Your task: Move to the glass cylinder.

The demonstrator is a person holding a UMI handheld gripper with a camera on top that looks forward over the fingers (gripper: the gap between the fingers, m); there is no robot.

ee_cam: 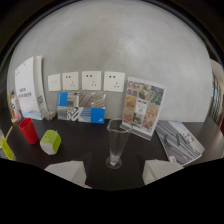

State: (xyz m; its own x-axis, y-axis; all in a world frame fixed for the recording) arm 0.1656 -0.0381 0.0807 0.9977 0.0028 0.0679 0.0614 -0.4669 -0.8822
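We list, from the left: a red cup (28,130) well left of the fingers, then a green-and-white block (50,141) beyond the left finger. The gripper (114,172) has its jaws wide apart, holding nothing. The glass cylinder (116,143) stands upright on the dark table (80,150), just ahead of the fingers and about level with the gap between them. Beyond it leans a picture card (142,106); an open magazine (180,141) lies past the right finger.

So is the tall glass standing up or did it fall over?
Standing up. The glass cylinder sits upright on its foot on the dark table, just ahead of the open gripper.
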